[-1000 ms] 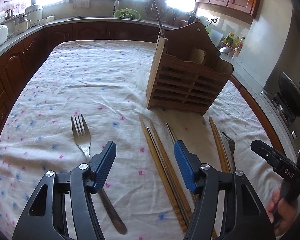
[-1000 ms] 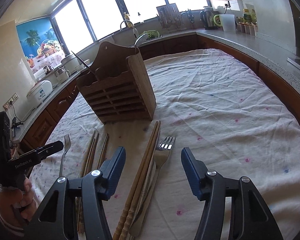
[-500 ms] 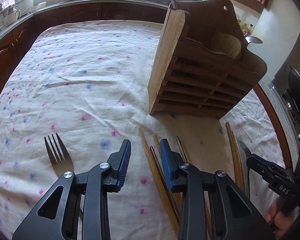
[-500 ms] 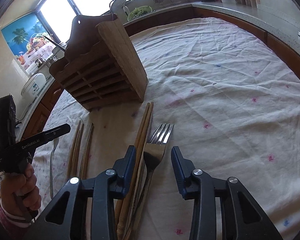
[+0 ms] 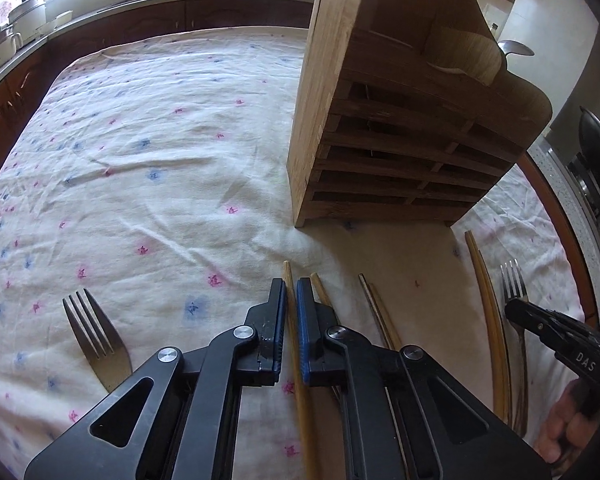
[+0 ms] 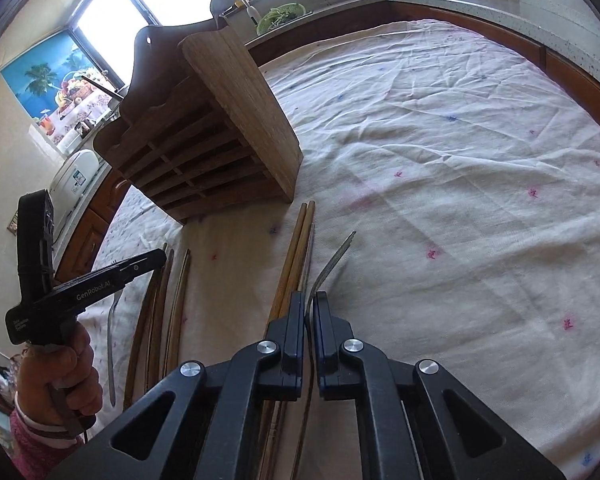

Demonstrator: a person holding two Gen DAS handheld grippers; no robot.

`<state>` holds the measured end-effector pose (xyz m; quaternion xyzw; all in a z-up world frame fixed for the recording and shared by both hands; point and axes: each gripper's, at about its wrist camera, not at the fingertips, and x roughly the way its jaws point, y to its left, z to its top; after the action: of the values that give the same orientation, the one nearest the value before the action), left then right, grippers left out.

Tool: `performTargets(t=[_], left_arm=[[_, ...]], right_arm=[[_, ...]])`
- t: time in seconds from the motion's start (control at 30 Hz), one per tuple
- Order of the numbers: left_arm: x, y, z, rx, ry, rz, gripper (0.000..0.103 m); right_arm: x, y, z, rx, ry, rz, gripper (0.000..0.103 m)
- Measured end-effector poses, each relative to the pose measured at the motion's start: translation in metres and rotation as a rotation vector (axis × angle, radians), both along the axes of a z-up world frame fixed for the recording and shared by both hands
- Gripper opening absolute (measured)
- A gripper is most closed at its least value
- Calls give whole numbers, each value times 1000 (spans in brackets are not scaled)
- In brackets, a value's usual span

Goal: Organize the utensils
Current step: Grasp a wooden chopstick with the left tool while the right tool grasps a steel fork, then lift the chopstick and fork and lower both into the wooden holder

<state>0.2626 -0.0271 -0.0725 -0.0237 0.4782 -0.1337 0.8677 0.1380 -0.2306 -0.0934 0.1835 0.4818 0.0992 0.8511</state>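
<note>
Both my jaws have closed since earlier: left gripper (image 5: 291, 304) clamps a chopstick (image 5: 300, 372); right gripper (image 6: 308, 316) clamps a fork (image 6: 332, 260).

I see the counter (image 5: 148, 128) covered by a creased white cloth (image 5: 140, 184) with pink and blue flecks. On the cloth stand a wooden rack (image 5: 380, 152) and, in front of it, loose chopsticks (image 5: 488, 300) and a fork (image 5: 94, 336) lying flat off to the left.
</note>
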Motion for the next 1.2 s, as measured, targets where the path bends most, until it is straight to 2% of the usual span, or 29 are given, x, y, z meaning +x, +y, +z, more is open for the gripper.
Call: performTargets(t=[0.2,0.67,0.97,1.2], left_arm=[[-20,12,22,-47,-54,5,4],[-84,43,105,-142,-256,0,4],[-117,54,137,-186,-354,-7,4],[-128,60,154,-214,-415,-8,4]], right_arm=[[-9,-1,21,-10,-57,3,3],[-31,11,86,-21,-227,23,3],[-46,20,115,-35,-305,38,3],[-48,17,125,-35,-340,30,3]])
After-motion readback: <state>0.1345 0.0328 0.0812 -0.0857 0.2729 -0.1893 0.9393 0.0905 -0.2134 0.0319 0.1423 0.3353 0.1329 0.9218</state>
